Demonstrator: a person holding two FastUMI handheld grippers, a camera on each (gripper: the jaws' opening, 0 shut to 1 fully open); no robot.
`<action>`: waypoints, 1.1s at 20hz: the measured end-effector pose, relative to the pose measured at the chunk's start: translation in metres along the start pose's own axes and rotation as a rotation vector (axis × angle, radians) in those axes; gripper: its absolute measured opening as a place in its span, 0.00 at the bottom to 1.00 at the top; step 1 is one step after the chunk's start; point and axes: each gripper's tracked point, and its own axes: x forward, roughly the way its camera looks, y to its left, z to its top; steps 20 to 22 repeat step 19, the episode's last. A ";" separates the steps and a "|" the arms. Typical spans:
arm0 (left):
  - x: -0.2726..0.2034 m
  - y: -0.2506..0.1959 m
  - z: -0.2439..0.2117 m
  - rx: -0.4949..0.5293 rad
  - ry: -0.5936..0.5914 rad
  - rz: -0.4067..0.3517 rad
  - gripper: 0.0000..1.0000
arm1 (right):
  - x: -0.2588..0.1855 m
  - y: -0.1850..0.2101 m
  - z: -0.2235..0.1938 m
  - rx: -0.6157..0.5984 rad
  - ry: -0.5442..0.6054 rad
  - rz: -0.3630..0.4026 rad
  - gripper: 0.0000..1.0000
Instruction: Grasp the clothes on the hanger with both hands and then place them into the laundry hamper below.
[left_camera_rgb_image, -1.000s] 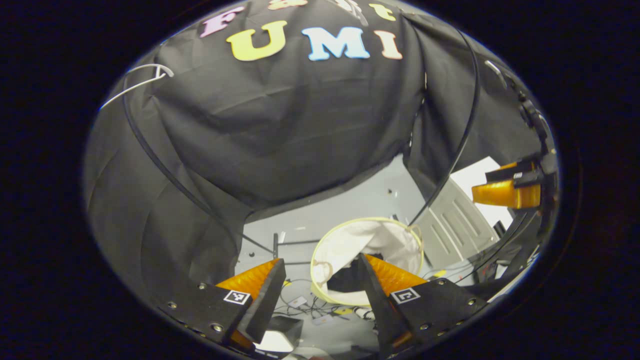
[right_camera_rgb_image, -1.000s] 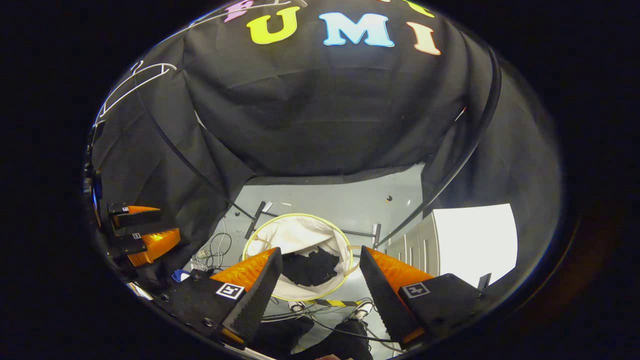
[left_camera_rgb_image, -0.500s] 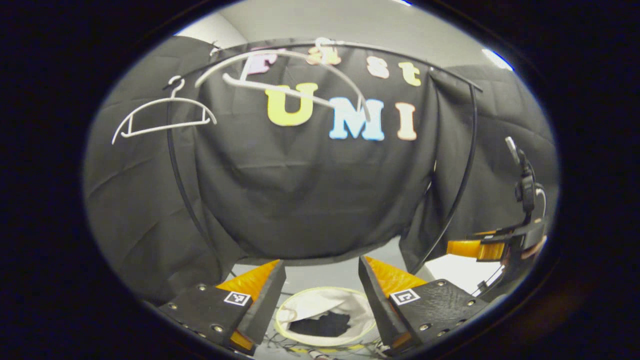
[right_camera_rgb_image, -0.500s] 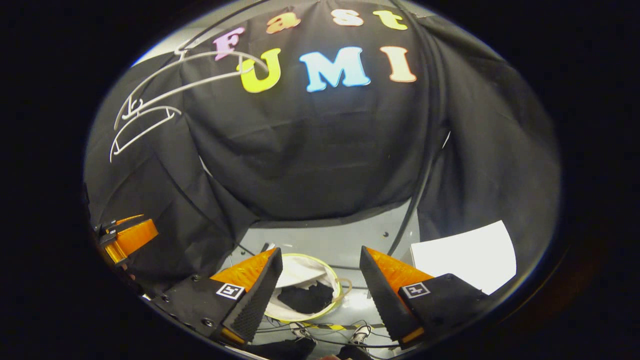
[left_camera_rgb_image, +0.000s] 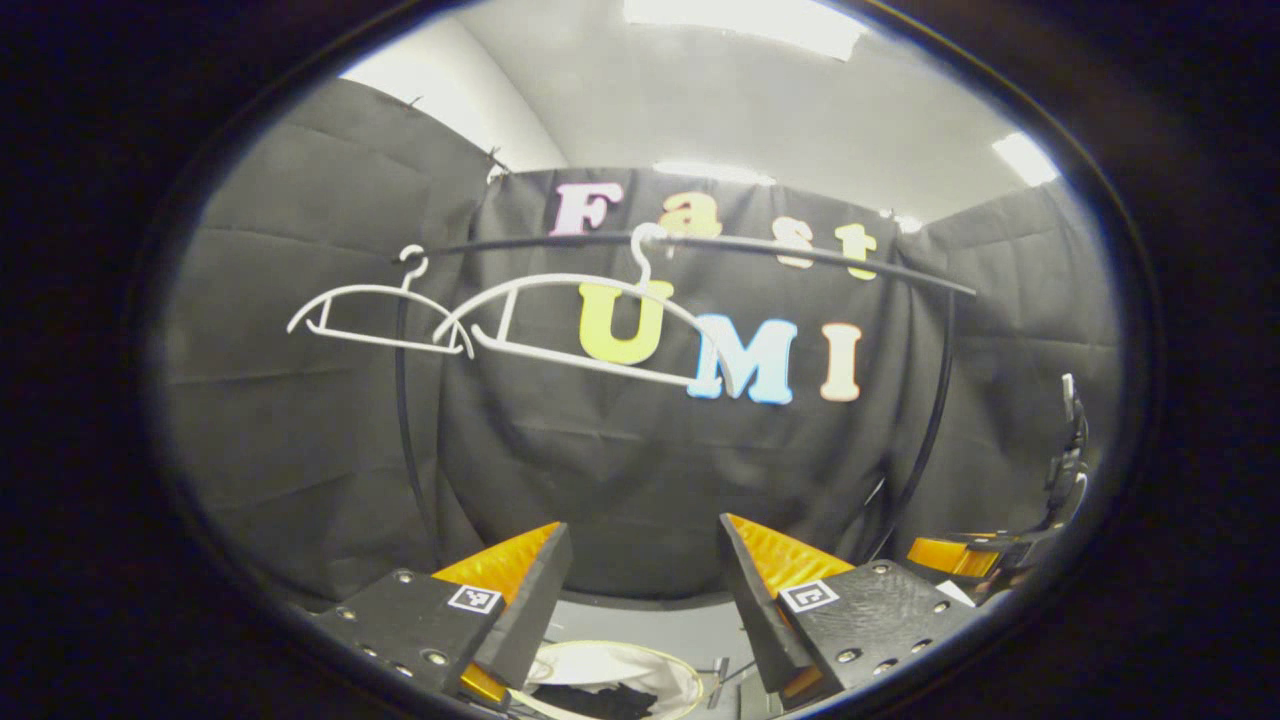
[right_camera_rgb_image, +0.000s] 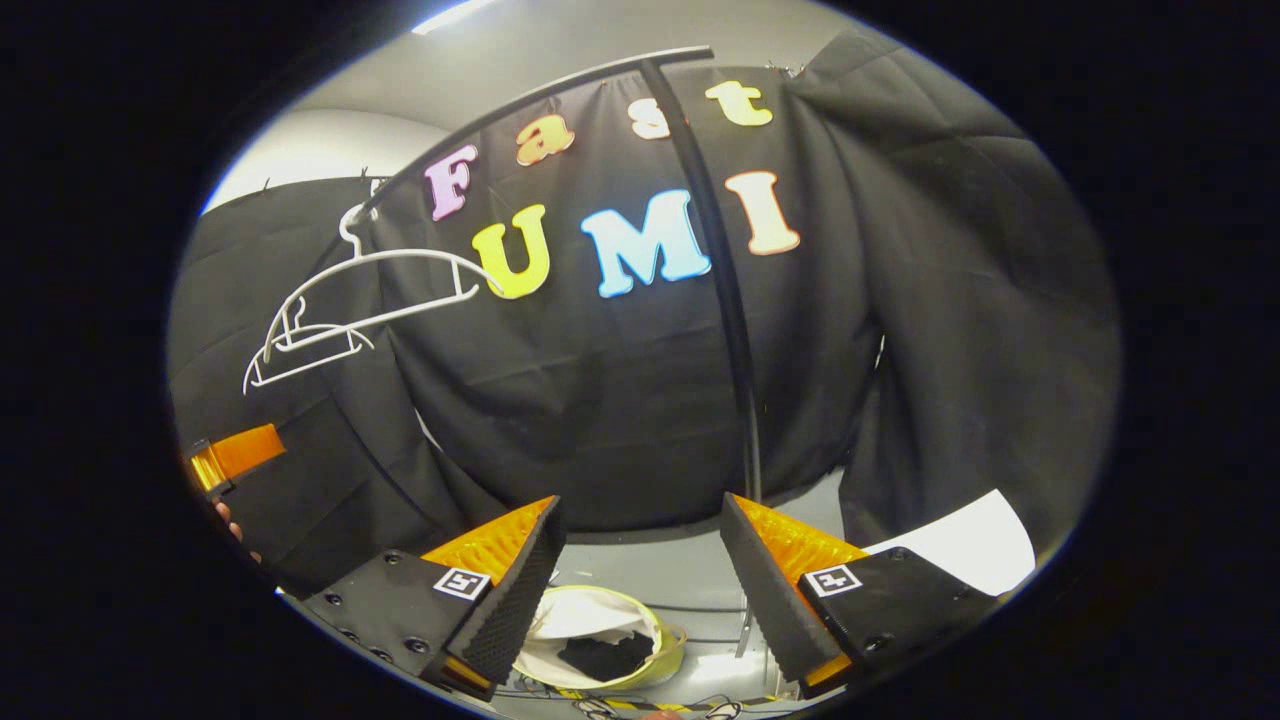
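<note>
Two bare white hangers (left_camera_rgb_image: 590, 320) (left_camera_rgb_image: 375, 315) hang on the black rail (left_camera_rgb_image: 700, 245), well above and beyond my left gripper (left_camera_rgb_image: 640, 575), which is open with nothing between its fingers. Low in the left gripper view sits the white laundry hamper (left_camera_rgb_image: 640, 675) with a dark garment (left_camera_rgb_image: 590, 700) inside. In the right gripper view my right gripper (right_camera_rgb_image: 640, 565) is open and holds nothing. The hamper (right_camera_rgb_image: 570, 620) with the dark garment (right_camera_rgb_image: 605, 655) lies below its fingers. Both hangers (right_camera_rgb_image: 400, 285) show at upper left. The other gripper (right_camera_rgb_image: 235, 455) is at the left edge, and in the left gripper view the other gripper (left_camera_rgb_image: 960, 555) is at the right edge.
The rail's black upright post (right_camera_rgb_image: 730, 330) stands just beyond my right gripper. A white panel (right_camera_rgb_image: 965, 545) lies at the lower right. Cables (right_camera_rgb_image: 640, 705) and striped tape run across the grey floor near the hamper. Black cloth walls close the booth on all sides.
Both grippers have tilted up from the hamper toward the rail. The hamper has slid to the bottom of both views and the hangers have come into fuller sight. Both stay open.
</note>
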 end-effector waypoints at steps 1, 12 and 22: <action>-0.011 0.000 0.010 0.008 -0.029 0.009 0.86 | -0.005 0.000 0.008 -0.002 -0.028 -0.004 0.98; -0.053 0.029 0.051 0.049 -0.178 -0.018 0.86 | -0.055 0.032 0.081 -0.035 -0.344 -0.081 0.98; -0.036 0.031 0.039 0.084 -0.152 -0.098 0.86 | -0.061 0.039 0.063 -0.040 -0.369 -0.164 0.98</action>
